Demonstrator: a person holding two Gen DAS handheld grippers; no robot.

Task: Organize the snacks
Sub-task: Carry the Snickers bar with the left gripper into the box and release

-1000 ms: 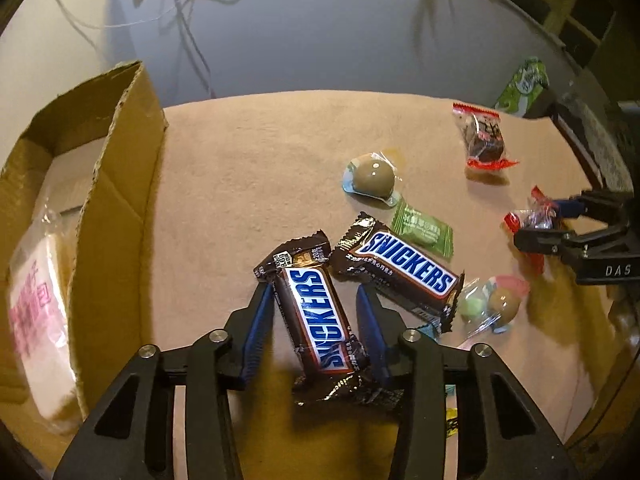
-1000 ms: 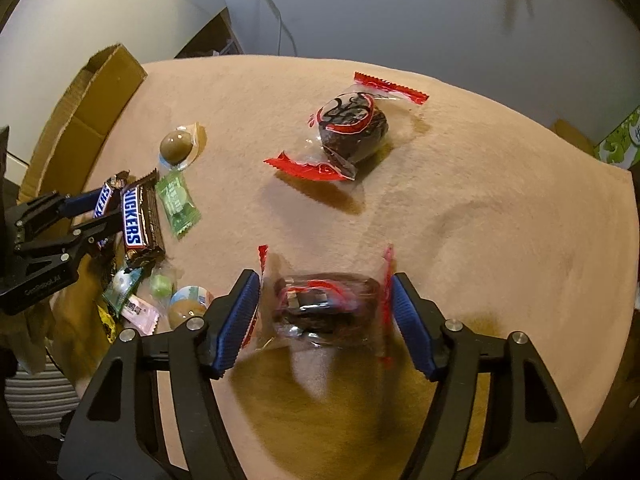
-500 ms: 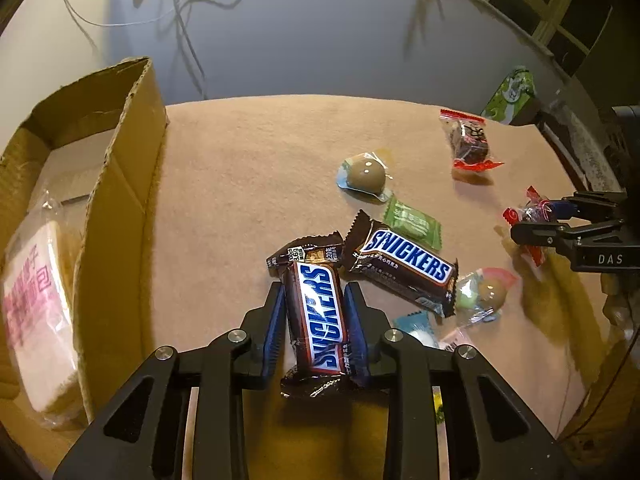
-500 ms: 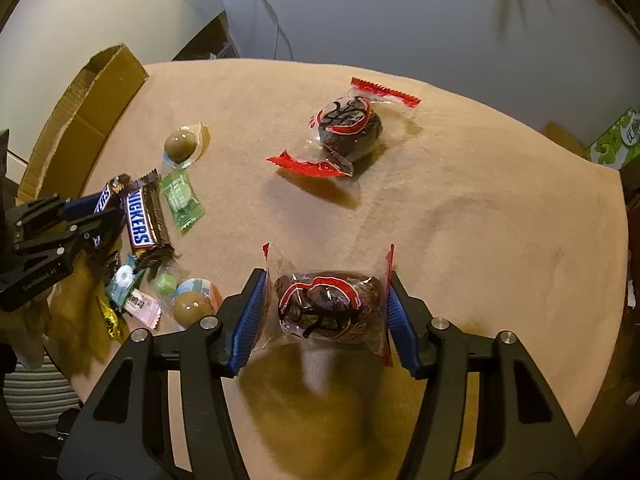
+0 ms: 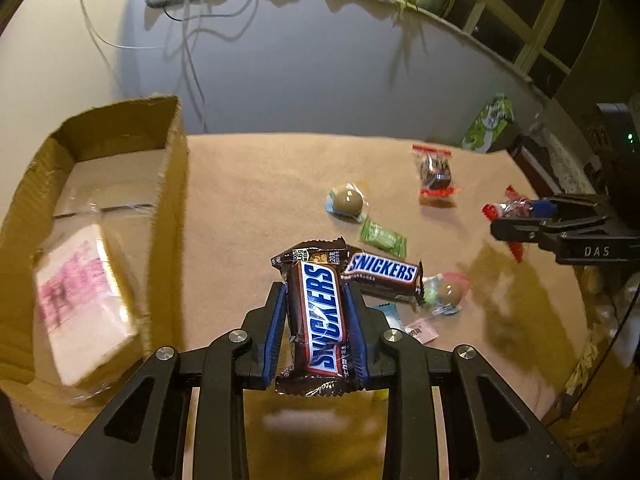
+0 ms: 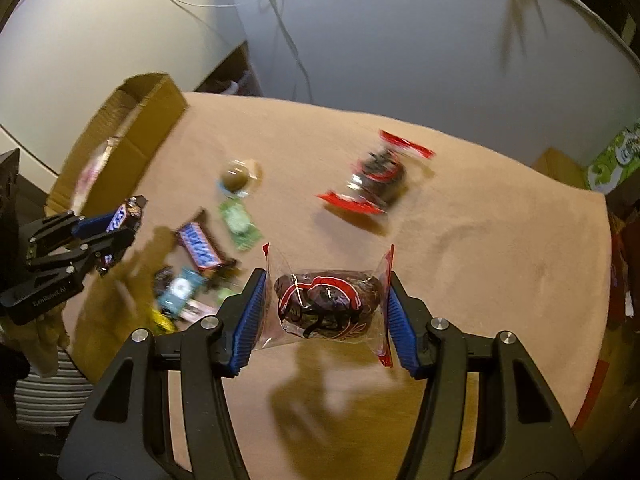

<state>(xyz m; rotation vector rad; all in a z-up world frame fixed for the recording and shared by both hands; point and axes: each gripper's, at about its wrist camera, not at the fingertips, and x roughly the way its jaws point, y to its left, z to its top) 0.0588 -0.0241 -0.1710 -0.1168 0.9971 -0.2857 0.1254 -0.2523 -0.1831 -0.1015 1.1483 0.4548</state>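
The left gripper [image 5: 316, 328] has its blue-padded fingers [image 5: 275, 332] pinching a Snickers bar [image 5: 320, 320] along its long sides, the bar raised clear of the tan counter [image 5: 248, 208] with its crimped ends poking out front and back. The jaws closed on it within the last second and are steady now. A second Snickers bar [image 5: 382, 274] lies flat on the counter just beyond, and near it sit a green candy packet [image 5: 382, 236], a brown ball-shaped sweet in a clear wrapper [image 5: 347, 200], another clear-wrapped sweet [image 5: 444, 292] and a small pink packet [image 5: 420, 330]. To the left stands an open cardboard box [image 5: 168, 208] touching the counter's edge, with a clear-wrapped white pack printed in pink [image 5: 80, 304] lying inside it. The right gripper [image 6: 326, 308] has its fingers [image 6: 250, 320] pressed against the crimped ends of a dark cake in a clear wrapper with red edges [image 6: 326, 304], held above the counter with its shadow below; these jaws also closed in during the last second and now sit steady. A matching red-edged cake [image 6: 376, 178] lies farther back on the counter, well apart from the others and blurred in the right wrist view. Both grippers face the same cluster of sweets from opposite sides.
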